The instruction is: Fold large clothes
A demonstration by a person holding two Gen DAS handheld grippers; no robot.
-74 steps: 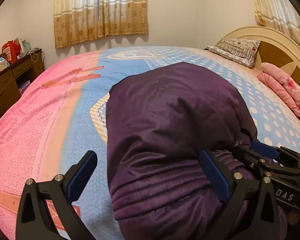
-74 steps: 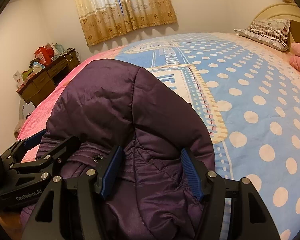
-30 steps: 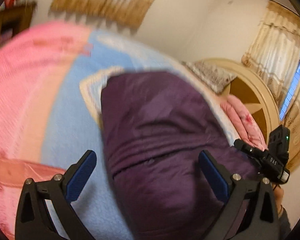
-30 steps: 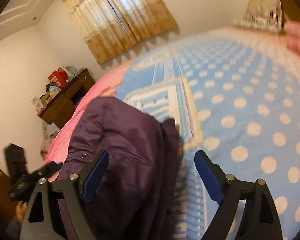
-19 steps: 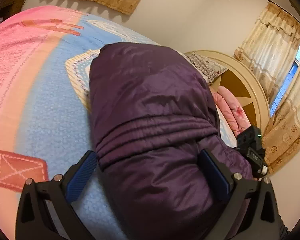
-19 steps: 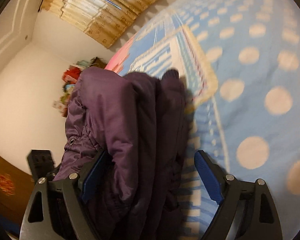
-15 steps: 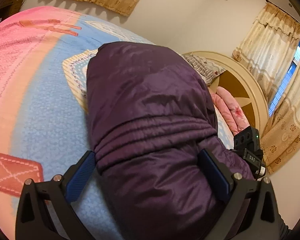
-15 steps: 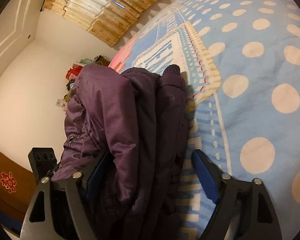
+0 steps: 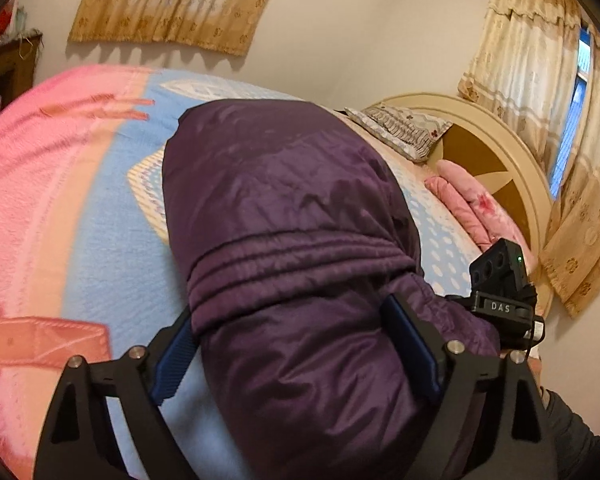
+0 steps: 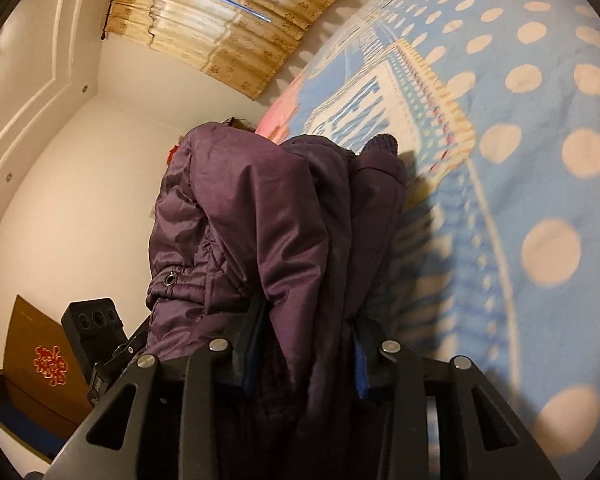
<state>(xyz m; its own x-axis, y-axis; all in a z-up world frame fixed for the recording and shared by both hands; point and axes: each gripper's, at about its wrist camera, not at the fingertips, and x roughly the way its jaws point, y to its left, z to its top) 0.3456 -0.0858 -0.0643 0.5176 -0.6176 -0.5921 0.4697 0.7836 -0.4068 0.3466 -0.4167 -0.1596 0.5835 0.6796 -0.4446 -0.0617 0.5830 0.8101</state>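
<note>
A folded dark purple padded jacket [image 9: 284,208] lies on the bed, filling the middle of the left wrist view, and it also shows in the right wrist view [image 10: 260,216]. My left gripper [image 9: 296,344] is shut on the jacket's thick near end, blue pads pressed to both sides. My right gripper [image 10: 308,344] is shut on the stacked layers at the jacket's other side. The right gripper's body [image 9: 500,292] shows at the right of the left wrist view, the left gripper's body [image 10: 96,332] at the lower left of the right wrist view.
The bed has a pink and blue spread [image 9: 40,200] with cream dots [image 10: 548,152]. A rounded cream headboard [image 9: 488,136], a pillow [image 9: 400,128] and a folded pink quilt [image 9: 476,208] lie at the far right. Curtains [image 9: 172,4] hang on the far wall.
Both grippers have closed from wide open onto the jacket's near end. The views have tilted and the jacket looks raised a little at that end.
</note>
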